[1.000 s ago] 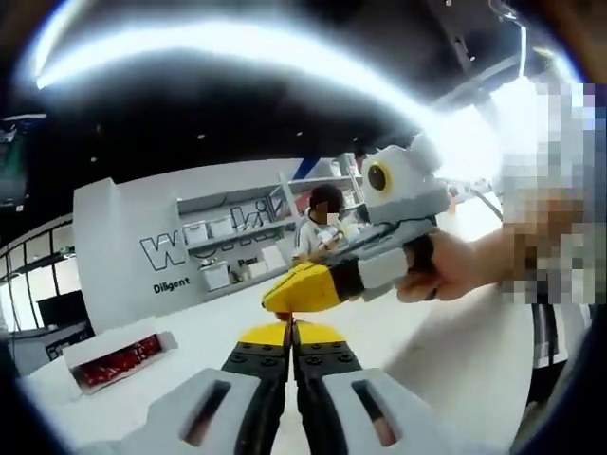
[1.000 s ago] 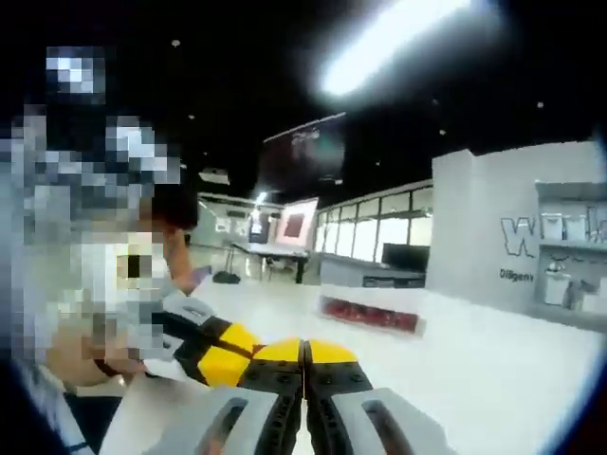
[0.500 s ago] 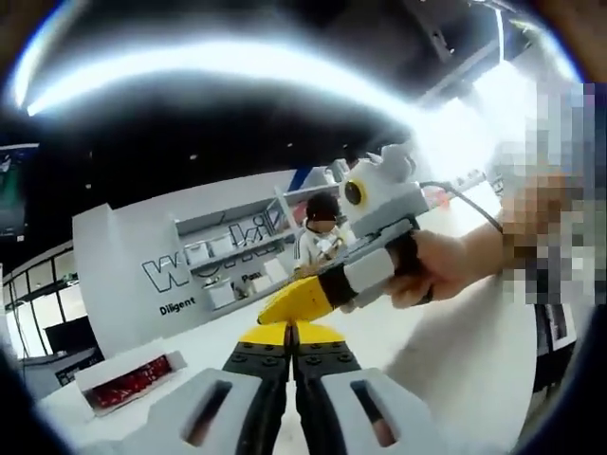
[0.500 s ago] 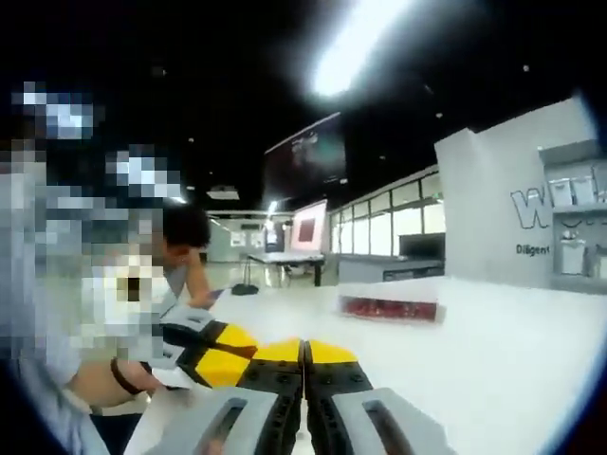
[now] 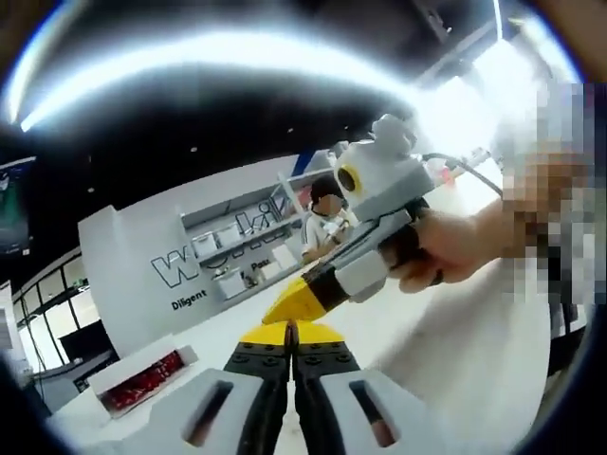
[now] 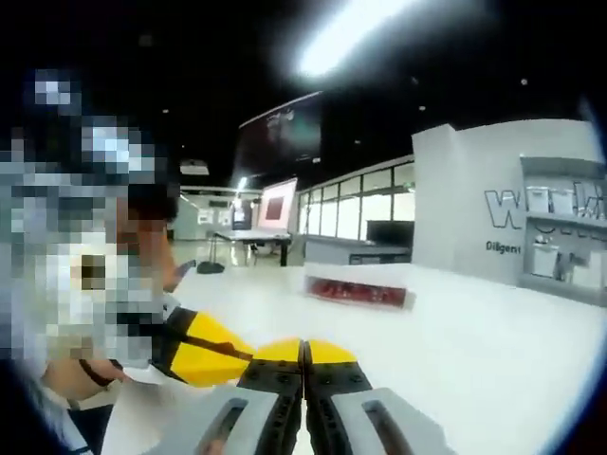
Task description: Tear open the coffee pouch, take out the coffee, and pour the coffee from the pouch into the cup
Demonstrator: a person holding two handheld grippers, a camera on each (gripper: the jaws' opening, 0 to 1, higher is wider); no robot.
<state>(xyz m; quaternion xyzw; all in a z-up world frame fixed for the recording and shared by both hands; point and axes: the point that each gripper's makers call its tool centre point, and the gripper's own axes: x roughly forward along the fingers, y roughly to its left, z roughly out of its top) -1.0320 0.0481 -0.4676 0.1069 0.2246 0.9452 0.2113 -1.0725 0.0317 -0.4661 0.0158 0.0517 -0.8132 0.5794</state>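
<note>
Tips meeting tip to tip, up off the white table (image 6: pixel 493 360): left gripper (image 5: pixel 289 334) clenched, jaws pressed flat together with no gap to be seen; right gripper (image 6: pixel 303 353) likewise clamped tight, carried by a hand (image 5: pixel 446 251) and reaching in from the right at a slant until its yellow nose touches the left one's.

Judged from that posture, a two-point pinch for tearing: each tool set on one side of an edge, close together so that pulling apart would start a rip between them. Held high and clear of the table, probably to give the pull room.

Whereabouts of the coffee pouch: cannot tell. Nothing distinct between the yellow tips; anything thin pinched there hidden by the jaws themselves. So, whether clenched on the pouch or merely closed, not to be settled.

Further off on the table, to the far left, a red-printed box (image 6: pixel 358 291), well apart from both tools. Beyond it a pale wall (image 5: pixel 133 275) with lettering and shelves, and a person (image 5: pixel 327 213) in the distance.
</note>
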